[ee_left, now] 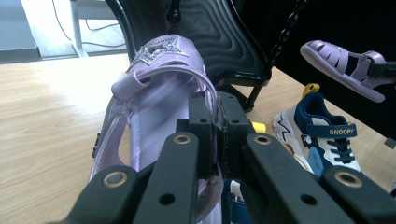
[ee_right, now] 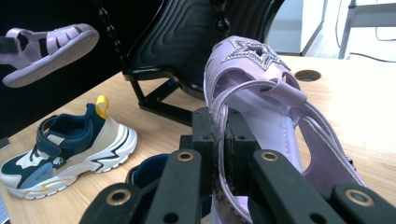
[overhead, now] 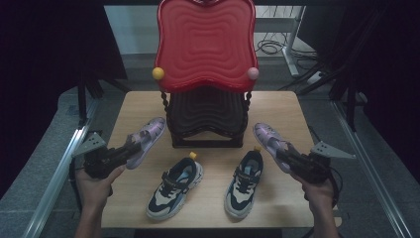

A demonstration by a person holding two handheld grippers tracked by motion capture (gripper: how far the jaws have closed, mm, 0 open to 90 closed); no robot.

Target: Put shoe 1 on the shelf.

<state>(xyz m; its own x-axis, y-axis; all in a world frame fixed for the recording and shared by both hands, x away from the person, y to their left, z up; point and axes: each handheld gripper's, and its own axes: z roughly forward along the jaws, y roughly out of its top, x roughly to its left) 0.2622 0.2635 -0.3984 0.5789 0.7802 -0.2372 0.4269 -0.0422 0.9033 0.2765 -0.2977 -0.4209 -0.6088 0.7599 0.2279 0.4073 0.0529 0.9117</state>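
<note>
Two grippers, left and right, each have jaws clenched on a lilac sandal; a sneaker's strap reads SNOOPY.

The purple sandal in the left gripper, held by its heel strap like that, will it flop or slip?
The purple sandal probably droops little: its sole looks moulded and holds its shape off the table. The left gripper pinches only a thin glossy strap, so it may swivel or slip. It looks light, being mostly open straps.
</note>
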